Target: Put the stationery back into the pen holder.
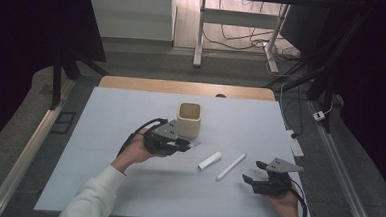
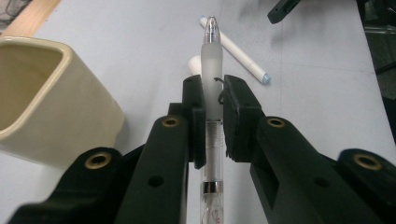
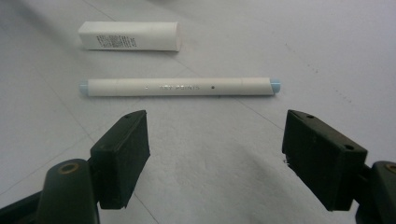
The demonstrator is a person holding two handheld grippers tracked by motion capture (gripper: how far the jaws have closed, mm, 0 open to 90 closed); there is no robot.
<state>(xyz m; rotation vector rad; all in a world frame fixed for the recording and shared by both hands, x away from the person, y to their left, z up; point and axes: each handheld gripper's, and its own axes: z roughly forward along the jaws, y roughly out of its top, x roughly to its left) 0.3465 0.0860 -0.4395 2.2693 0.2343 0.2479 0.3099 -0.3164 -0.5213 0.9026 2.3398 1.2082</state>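
Small print runs along the stubby white tube (image 3: 129, 36), too fine to read, and there's faint lettering on the long white marker (image 3: 180, 87), blurred as well. The cream square cup (image 1: 189, 119) is our landmark, standing upright, and what shows of its inside looks empty. Just beside the cup, the left gripper (image 2: 215, 100) has its jaws pinched tight on a clear pen (image 2: 212, 56), tip poking out past the pads. Tube and marker lie flat on the pale mat (image 1: 131, 110), near the cup on the right gripper's side. The right gripper (image 3: 215, 158) sits farther from the cup, jaws spread wide, nothing between them, facing the marker.
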